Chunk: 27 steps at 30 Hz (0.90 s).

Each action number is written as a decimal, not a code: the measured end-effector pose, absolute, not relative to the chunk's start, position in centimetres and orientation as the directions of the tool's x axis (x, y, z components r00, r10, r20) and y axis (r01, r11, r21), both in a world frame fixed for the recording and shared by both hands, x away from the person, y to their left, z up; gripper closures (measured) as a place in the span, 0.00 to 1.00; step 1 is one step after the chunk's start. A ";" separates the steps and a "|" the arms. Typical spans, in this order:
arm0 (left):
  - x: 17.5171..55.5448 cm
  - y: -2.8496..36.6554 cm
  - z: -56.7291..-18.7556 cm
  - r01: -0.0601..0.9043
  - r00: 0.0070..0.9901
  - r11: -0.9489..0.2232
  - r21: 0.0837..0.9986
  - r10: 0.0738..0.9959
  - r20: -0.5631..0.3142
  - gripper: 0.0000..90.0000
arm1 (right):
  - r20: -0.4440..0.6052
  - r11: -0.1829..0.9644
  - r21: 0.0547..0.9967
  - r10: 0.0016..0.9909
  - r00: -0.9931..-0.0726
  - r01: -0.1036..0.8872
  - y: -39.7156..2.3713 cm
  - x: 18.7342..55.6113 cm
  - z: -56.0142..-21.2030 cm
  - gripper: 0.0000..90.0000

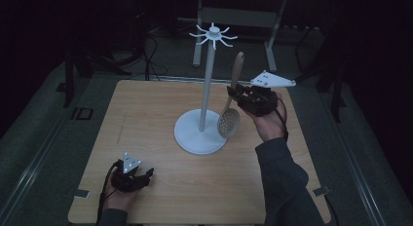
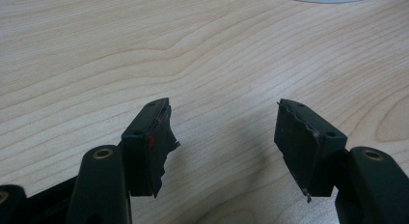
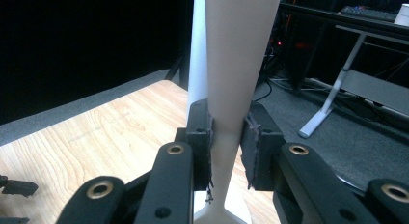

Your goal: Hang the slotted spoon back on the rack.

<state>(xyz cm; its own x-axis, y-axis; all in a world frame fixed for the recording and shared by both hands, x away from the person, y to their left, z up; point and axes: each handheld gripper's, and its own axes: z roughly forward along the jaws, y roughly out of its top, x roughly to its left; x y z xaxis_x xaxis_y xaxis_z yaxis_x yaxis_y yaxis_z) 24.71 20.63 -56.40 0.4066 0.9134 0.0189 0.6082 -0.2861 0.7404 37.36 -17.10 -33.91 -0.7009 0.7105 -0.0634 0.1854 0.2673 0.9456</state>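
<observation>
The spoon point(image 1: 231, 104) is hanging in the air just right of the stand point(image 1: 204, 89), its slotted bowl down above the stand's base and its handle pointing up. Your right gripper point(image 1: 237, 93) is pinching that handle point(image 3: 231, 89) between its jaws. Your left gripper point(image 1: 141, 176) is resting low over the tabletop point(image 1: 146, 119) near its front left corner, well apart from the stand, jaws spread and holding nothing.
</observation>
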 end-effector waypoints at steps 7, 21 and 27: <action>24.7 20.6 -56.4 0.609 0.407 -0.287 0.740 0.913 0.020 0.42 | -0.066 0.268 0.946 0.713 -0.698 0.185 -17.0 37.3 -33.6 0.84; 24.7 20.7 -56.3 0.611 0.405 -0.286 0.738 0.914 0.018 0.42 | -0.071 0.271 0.945 0.714 -0.696 0.182 -16.5 37.6 -32.7 0.84; 24.7 20.7 -56.4 0.612 0.405 -0.285 0.738 0.914 0.017 0.42 | -0.064 0.269 0.945 0.715 -0.697 0.189 -16.4 37.7 -32.6 0.84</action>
